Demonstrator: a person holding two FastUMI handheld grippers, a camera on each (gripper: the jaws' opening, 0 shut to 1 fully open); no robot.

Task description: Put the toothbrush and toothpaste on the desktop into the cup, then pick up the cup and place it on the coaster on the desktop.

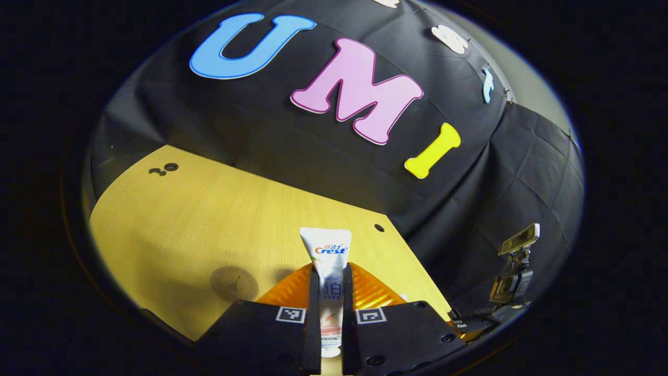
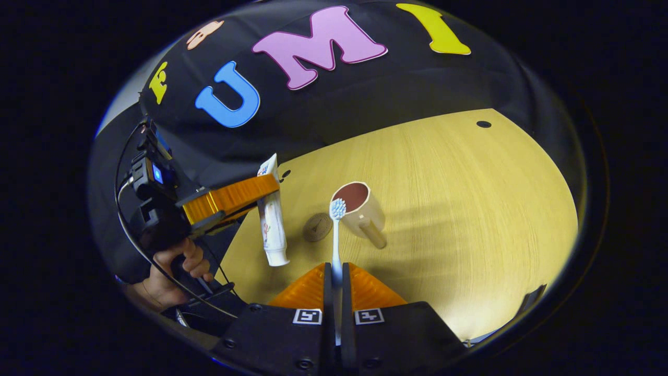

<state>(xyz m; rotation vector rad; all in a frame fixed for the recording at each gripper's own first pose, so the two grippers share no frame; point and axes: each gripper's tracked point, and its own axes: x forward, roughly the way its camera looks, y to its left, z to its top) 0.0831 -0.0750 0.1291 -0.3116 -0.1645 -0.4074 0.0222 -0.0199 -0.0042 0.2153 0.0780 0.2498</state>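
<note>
Table (image 2: pixel 469 209): the cup (image 2: pixel 360 209) stands near its middle, handle toward the right gripper, with the coaster (image 2: pixel 318 227) flat just beside it. Left gripper (image 1: pixel 330 292): jaws narrowed onto the toothpaste (image 1: pixel 327 250), held upright off the table, cap down. Right gripper (image 2: pixel 336 284): jaws almost closed on the toothbrush (image 2: pixel 336 235), bristles at the cup's rim.

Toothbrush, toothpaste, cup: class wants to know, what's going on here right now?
A person holds a gripper in each hand. The left gripper is shut on the toothpaste tube, lifted off the desktop. The right gripper is shut on the toothbrush, its bristles near the cup. The cup stands on the desktop, beside the round coaster, with nothing in it yet.
</note>
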